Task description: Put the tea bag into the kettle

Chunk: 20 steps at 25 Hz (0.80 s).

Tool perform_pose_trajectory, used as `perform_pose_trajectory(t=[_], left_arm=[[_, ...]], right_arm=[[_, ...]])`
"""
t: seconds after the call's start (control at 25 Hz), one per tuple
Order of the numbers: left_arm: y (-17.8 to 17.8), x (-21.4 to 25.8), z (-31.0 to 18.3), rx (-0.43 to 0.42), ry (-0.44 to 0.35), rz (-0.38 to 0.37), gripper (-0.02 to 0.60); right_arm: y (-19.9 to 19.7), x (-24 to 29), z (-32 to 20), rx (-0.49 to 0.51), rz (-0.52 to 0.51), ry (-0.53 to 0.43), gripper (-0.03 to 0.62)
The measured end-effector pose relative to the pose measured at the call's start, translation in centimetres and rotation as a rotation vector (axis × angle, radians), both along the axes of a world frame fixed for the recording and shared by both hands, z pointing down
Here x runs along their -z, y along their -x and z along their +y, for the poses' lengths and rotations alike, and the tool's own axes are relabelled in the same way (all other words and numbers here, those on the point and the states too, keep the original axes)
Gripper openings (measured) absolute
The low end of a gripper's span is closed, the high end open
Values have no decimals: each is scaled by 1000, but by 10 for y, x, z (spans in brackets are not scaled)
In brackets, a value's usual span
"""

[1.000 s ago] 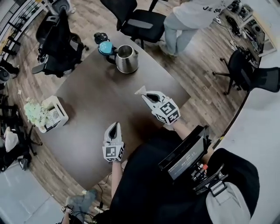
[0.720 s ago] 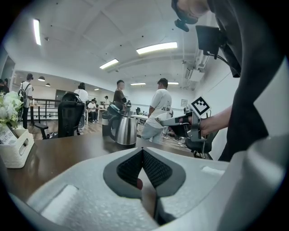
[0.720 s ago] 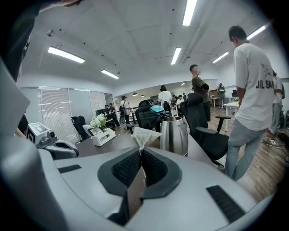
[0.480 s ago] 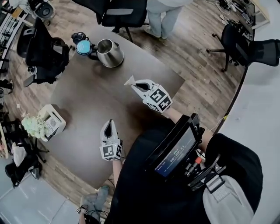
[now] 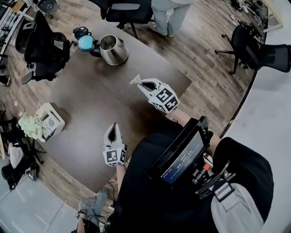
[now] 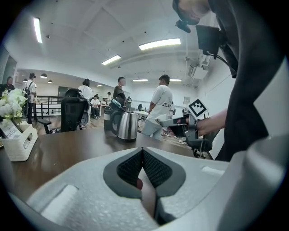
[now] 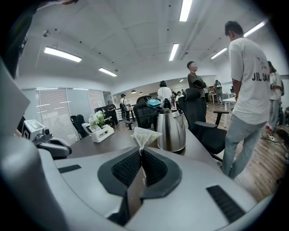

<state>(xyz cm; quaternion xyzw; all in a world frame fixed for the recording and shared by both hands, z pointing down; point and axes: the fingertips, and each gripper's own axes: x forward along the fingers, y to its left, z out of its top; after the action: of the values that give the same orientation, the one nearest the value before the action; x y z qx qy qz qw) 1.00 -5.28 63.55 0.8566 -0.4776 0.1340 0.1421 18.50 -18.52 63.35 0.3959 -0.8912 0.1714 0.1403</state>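
Note:
My right gripper (image 5: 142, 83) (image 7: 142, 151) is shut on the pale, pyramid-shaped tea bag (image 5: 135, 80) (image 7: 144, 134), which sticks up past the jaw tips above the dark table (image 5: 91, 113). The steel kettle (image 5: 112, 49) (image 7: 171, 131) (image 6: 126, 126) stands open-topped at the table's far end, well beyond the tea bag; its blue lid (image 5: 85, 43) lies just left of it. My left gripper (image 5: 113, 132) (image 6: 142, 151) hovers near the table's near edge, shut with nothing between its pads.
A white box with flowers (image 5: 45, 122) (image 6: 16, 135) sits at the table's left edge. Black office chairs (image 5: 45, 43) stand around the table. A person (image 5: 168, 11) (image 7: 250, 90) stands beyond the far right corner. A small dark object (image 5: 80, 32) lies behind the lid.
My right gripper with the tea bag has edged slightly up and toward the kettle. The head view has shifted, so the table sits differently in frame. The left gripper holds still.

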Motion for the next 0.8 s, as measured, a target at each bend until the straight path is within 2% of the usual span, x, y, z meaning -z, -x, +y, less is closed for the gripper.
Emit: perform_pose_trajectory(t=[0.48, 0.8], left_arm=[[12, -7, 6, 41, 5, 10, 3], [25, -5, 7, 71, -2, 11, 3]], right_arm=[[-2, 5, -11, 1, 21, -19, 12], [4, 13, -16, 48, 56, -39, 12]])
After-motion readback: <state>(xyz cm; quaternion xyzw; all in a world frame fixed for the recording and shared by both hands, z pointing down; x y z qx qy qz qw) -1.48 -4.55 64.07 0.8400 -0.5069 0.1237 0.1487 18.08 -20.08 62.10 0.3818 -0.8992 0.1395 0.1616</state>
